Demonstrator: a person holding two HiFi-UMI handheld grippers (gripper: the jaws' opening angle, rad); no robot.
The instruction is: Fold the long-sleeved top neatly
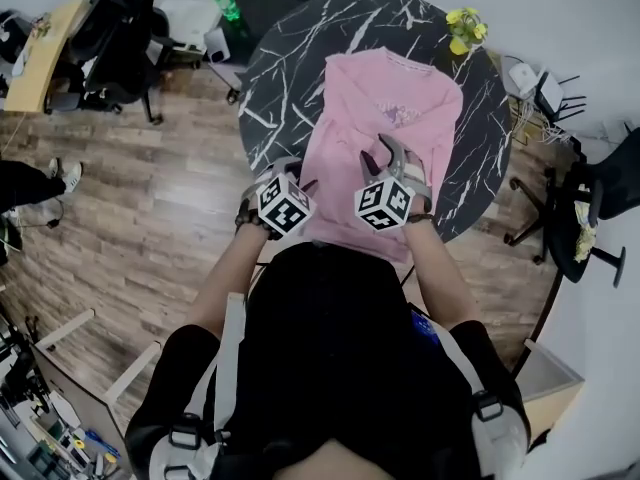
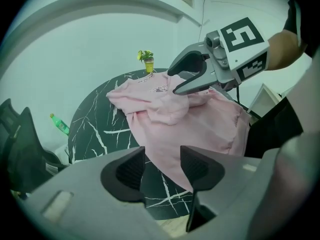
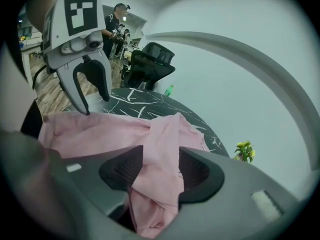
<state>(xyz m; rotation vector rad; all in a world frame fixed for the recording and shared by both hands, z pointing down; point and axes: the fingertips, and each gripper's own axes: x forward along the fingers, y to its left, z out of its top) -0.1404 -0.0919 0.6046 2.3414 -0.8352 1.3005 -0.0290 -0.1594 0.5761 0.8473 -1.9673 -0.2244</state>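
A pink long-sleeved top lies spread on a round black marble table, its hem hanging over the near edge. My left gripper hovers open by the top's lower left edge, with nothing between its jaws. My right gripper stands over the top's lower middle. In the right gripper view its jaws are wide apart, and a bunched fold of pink sleeve lies loosely between them. From the left gripper view, the right gripper sits just above the rumpled cloth.
A small potted plant stands at the table's far right edge. A green bottle and black office chairs are beyond the table at the left, another chair at the right. A person stands far off.
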